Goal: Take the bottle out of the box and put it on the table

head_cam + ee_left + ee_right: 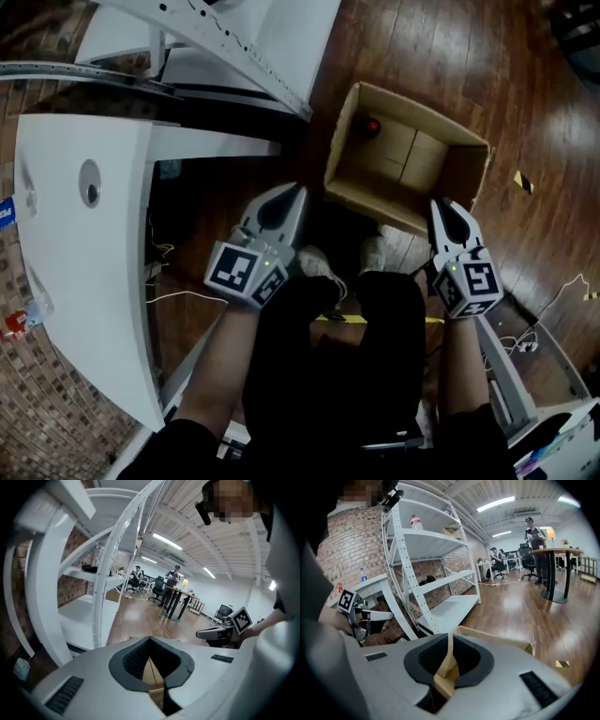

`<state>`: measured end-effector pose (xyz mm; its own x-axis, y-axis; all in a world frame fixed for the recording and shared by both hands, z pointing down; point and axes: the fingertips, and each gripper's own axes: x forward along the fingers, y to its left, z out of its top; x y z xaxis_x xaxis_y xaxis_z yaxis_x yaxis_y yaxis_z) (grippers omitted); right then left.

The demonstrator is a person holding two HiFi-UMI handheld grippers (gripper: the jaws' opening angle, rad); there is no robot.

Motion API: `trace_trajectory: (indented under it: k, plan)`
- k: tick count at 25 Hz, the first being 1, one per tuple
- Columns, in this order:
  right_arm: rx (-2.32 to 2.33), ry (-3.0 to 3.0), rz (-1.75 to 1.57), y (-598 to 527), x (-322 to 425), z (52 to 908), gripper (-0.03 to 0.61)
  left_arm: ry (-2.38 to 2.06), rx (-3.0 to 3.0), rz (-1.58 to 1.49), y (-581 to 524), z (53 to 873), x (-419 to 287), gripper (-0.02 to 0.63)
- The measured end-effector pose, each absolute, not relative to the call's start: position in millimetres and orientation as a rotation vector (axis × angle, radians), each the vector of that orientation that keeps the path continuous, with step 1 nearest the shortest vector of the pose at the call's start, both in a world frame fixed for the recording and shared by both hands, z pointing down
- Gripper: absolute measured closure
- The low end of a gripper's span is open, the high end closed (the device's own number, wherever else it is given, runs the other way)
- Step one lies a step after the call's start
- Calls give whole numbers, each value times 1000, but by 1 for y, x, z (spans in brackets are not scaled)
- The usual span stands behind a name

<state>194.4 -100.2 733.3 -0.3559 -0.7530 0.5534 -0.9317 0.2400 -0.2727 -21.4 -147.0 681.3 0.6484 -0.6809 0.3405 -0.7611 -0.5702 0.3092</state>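
Observation:
An open cardboard box [466, 162] stands on the wooden floor in the head view. Inside it, in the far left corner, lies the bottle [372, 126]; only its red cap shows clearly. My left gripper [293, 190] hovers just left of the box's near corner, shut and empty. My right gripper [439, 204] hangs over the box's near right edge, also shut and holding nothing. In the left gripper view the closed jaw tips [150, 639] show cardboard behind them. In the right gripper view the tips [450, 635] point over the box rim [497, 640].
A white table [84, 281] runs along the left. A white metal shelf rack [234, 37] stands behind the box. The person's legs and shoes [319, 265] are between the grippers. Cables lie on the floor at left and right. People sit at desks far off [171, 581].

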Motion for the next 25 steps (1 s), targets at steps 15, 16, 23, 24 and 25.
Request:
trace_trajectory:
  k: [15, 16, 23, 24, 25]
  plan:
    - [1432, -2424, 461, -214, 182, 892, 541, -1063, 2701, 164, -245, 858, 10, 609]
    - [1431, -2427, 466, -215, 181, 896, 541, -1057, 2698, 156, -243, 861, 10, 609]
    - [1297, -2410, 446, -222, 157, 925, 541, -1040, 2701, 172, -228, 864, 4, 609]
    - [1282, -2404, 446, -224, 154, 932, 541, -1044, 2692, 160, -228, 863, 4, 609]
    - [1266, -2398, 450, -226, 152, 938, 541, -1043, 2681, 145, -229, 862, 3, 609]
